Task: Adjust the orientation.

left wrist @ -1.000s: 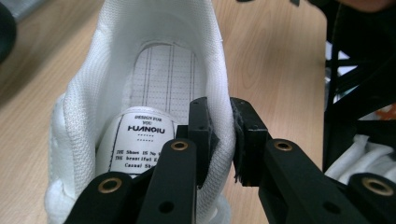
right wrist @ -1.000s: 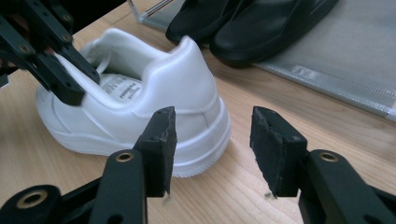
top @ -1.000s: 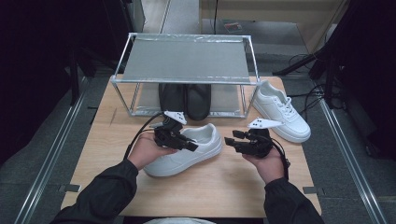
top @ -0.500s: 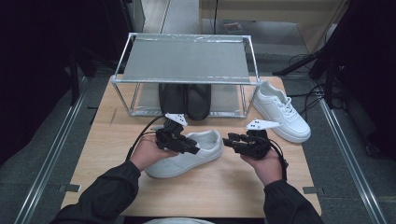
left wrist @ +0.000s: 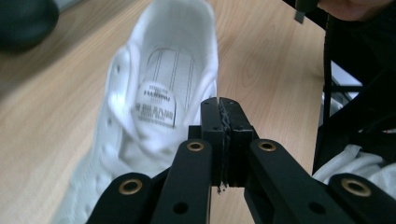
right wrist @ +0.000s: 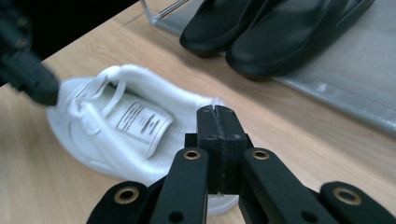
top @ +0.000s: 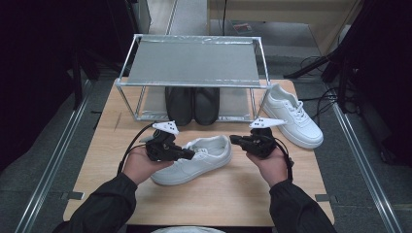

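We see the white sneaker (top: pixel 194 159) lying lengthwise on the counter (top: pixel 228 199) between our grippers, left gripper (top: pixel 190 154) over its laces, right gripper (top: pixel 234 140) just beside its heel, both fingers pressed together, empty.

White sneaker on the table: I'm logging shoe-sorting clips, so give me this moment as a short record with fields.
near sneaker: white sneaker lying on the wooden table, between both grippers
left gripper: jaws shut, empty, above the sneaker's tongue
right gripper: jaws shut, empty, at the sneaker's heel
second sneaker: right of the rack
rack: metal rack, black shoes on its lower shelf
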`<state>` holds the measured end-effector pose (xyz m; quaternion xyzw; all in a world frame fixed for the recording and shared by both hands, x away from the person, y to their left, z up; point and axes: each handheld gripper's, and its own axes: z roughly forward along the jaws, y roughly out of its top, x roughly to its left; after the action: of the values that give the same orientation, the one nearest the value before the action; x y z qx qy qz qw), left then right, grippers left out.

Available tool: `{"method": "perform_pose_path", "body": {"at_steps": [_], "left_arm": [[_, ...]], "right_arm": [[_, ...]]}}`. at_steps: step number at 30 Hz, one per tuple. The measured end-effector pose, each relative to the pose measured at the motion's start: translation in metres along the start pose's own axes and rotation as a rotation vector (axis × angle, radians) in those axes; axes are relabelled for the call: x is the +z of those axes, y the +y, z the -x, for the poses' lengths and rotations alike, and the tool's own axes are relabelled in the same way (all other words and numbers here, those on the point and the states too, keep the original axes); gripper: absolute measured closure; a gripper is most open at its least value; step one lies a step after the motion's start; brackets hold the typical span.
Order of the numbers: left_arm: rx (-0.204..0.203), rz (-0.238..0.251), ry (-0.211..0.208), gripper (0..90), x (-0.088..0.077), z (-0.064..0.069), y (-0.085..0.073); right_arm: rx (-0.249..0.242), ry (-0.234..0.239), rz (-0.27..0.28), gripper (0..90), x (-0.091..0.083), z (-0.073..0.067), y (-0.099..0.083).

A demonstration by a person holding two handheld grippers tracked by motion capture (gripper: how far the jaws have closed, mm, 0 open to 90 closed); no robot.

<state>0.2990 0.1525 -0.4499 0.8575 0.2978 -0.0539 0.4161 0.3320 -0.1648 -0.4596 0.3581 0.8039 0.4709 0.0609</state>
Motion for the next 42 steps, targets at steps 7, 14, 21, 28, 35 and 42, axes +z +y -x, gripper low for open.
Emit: {"method": "perform_pose_path", "body": {"at_steps": [7, 14, 21, 28, 35, 42], "left_arm": [[-0.063, -0.004, 0.046, 89.8, -0.004, 0.004, -0.028], [-0.090, -0.077, 0.115, 89.8, 0.006, 0.002, -0.048], [-0.110, -0.042, 0.083, 89.8, 0.008, -0.003, -0.053], [-0.111, -0.042, 0.080, 89.9, 0.008, -0.005, -0.053], [-0.105, -0.049, 0.113, 90.0, 0.003, -0.009, -0.054], [-0.144, -0.035, 0.092, 90.0, -0.004, -0.023, -0.057]], "right_arm": [[0.001, 0.006, 0.001, 90.0, 0.017, 0.009, 0.011], [-0.003, 0.029, -0.028, 90.0, 0.038, 0.020, 0.018], [-0.019, 0.035, -0.066, 90.0, 0.054, 0.025, 0.019], [-0.033, 0.037, -0.088, 90.0, 0.052, 0.023, 0.017], [-0.036, 0.056, -0.111, 90.0, 0.043, 0.018, 0.010], [-0.085, 0.072, -0.146, 90.0, 0.038, -0.001, 0.003]]}}
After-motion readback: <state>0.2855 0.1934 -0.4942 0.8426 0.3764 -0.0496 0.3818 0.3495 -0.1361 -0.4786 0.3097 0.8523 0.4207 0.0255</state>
